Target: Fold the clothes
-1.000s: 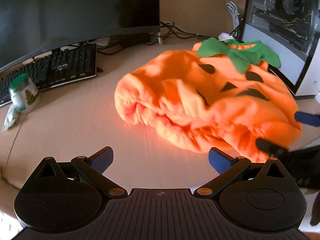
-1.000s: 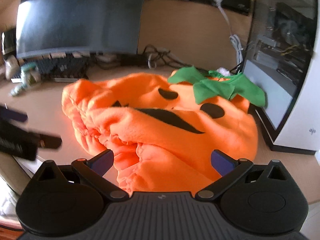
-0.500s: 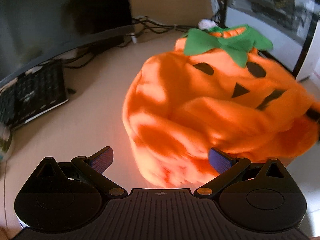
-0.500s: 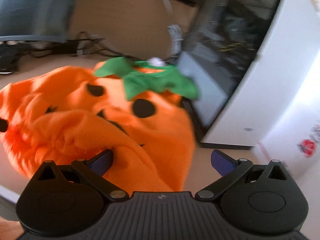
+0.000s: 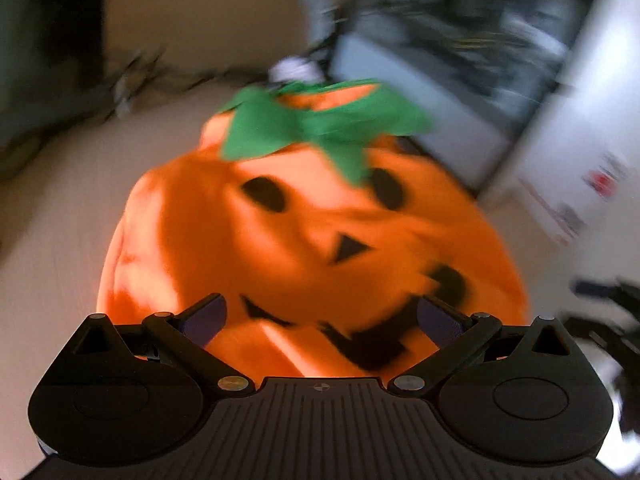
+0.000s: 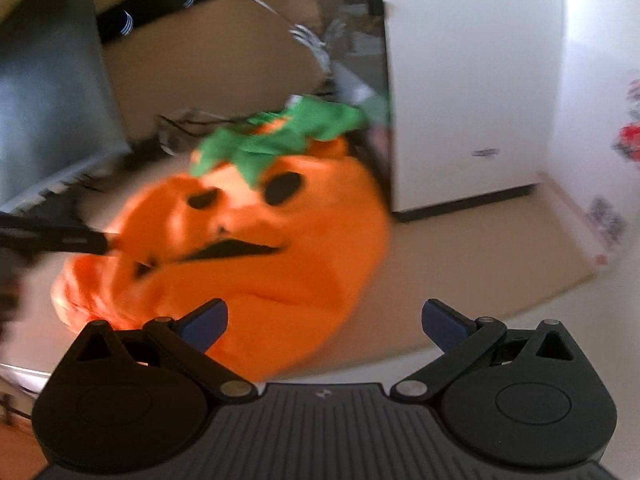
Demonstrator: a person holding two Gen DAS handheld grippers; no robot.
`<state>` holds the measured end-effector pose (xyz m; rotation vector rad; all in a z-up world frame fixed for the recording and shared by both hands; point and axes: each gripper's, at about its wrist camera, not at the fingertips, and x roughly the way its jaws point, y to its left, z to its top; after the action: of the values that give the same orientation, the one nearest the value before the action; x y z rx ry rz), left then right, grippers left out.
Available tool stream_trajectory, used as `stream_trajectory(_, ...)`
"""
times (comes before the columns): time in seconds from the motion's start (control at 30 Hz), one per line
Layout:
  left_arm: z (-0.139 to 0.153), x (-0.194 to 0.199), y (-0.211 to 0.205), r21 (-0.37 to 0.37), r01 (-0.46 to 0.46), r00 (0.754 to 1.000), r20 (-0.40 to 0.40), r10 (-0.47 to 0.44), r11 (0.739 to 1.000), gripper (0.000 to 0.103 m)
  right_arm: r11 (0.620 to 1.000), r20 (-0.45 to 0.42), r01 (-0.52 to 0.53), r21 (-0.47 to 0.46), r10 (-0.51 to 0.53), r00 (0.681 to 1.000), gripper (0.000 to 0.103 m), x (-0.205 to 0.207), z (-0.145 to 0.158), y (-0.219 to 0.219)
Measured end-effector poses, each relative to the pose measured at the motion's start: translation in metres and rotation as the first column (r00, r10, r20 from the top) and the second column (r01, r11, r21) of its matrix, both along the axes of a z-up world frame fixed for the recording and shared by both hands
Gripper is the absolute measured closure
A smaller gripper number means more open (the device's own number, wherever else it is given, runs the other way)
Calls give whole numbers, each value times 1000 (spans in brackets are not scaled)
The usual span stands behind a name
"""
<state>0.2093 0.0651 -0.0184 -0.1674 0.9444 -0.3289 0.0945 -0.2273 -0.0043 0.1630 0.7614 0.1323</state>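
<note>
An orange pumpkin costume (image 5: pixel 304 240) with a black face and a green leaf collar (image 5: pixel 320 128) lies rumpled on the tan desk; it also shows in the right wrist view (image 6: pixel 256 248). My left gripper (image 5: pixel 320 316) is open, its jaws spread over the costume's near edge, holding nothing. My right gripper (image 6: pixel 324 320) is open and empty at the costume's near right edge. The left gripper's dark fingers (image 6: pixel 60 236) show blurred at the costume's left side in the right wrist view. Both views are motion-blurred.
A white computer case (image 6: pixel 460 100) with a glass side (image 5: pixel 460 40) stands right behind the costume. A dark monitor (image 6: pixel 44 80) and cables (image 5: pixel 132 76) are at the back left. The desk edge (image 6: pixel 520 300) runs along the right.
Both grippers have swung right and closer to the costume. The keyboard and jar have left the left view. The costume's front now lies smoother, face up.
</note>
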Motion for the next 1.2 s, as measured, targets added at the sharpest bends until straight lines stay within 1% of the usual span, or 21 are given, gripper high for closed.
stream_trajectory(0.07,-22,12,8,-19,-75,993,-94,73,997,0,998,-3,-11,56,11,1000,0,19,-6,1)
stream_trajectory(0.13,-32,9,15,-21,-139,983,-125,135,990,0,989,-12,-34,143,36,999,0,42,-15,1)
stream_trajectory(0.23,-31,-5,23,14,-221,965,-140,221,975,0,964,-69,-99,246,120,990,0,80,-35,14)
stream_trajectory(0.33,-31,-25,32,62,-304,942,-128,309,951,0,935,-126,-171,311,219,968,0,116,-57,32)
stream_trajectory(0.37,-30,-32,36,76,-332,932,-129,339,940,0,922,-136,-196,334,253,958,0,126,-63,39)
stream_trajectory(0.43,-30,-47,44,101,-389,907,-133,400,916,0,895,-118,-259,363,320,940,0,144,-68,57)
stream_trajectory(0.47,-30,-51,48,102,-409,897,-138,420,907,0,886,-110,-293,359,352,930,0,155,-69,69)
stream_trajectory(0.57,-29,-58,60,99,-456,870,-158,466,885,0,883,-102,-364,297,408,907,0,183,-66,111)
stream_trajectory(0.6,-29,-57,61,98,-464,864,-167,475,880,0,886,-111,-379,266,419,901,0,190,-65,122)
stream_trajectory(0.63,-30,-56,58,115,-457,866,-170,471,882,0,889,-120,-394,231,428,896,0,196,-63,133)
stream_trajectory(0.7,-31,-53,50,160,-432,873,-174,456,887,0,898,-137,-421,130,437,889,0,198,-61,149)
stream_trajectory(0.77,-33,-50,41,205,-406,879,-179,442,891,0,895,-147,-444,36,444,884,0,190,-61,155)
stream_trajectory(0.83,-33,-50,35,218,-374,897,-163,411,902,0,887,-158,-456,-68,442,883,0,180,-62,157)
stream_trajectory(0.9,-34,-51,29,227,-341,915,-145,378,912,0,880,-167,-453,-144,430,887,0,168,-63,155)
stream_trajectory(1.0,-33,-53,24,221,-297,936,-127,329,929,0,898,-191,-403,-177,370,909,0,155,-61,154)
stream_trajectory(1.2,-33,-54,25,190,-236,957,-124,262,953,0,929,-212,-315,-197,273,938,0,146,-59,149)
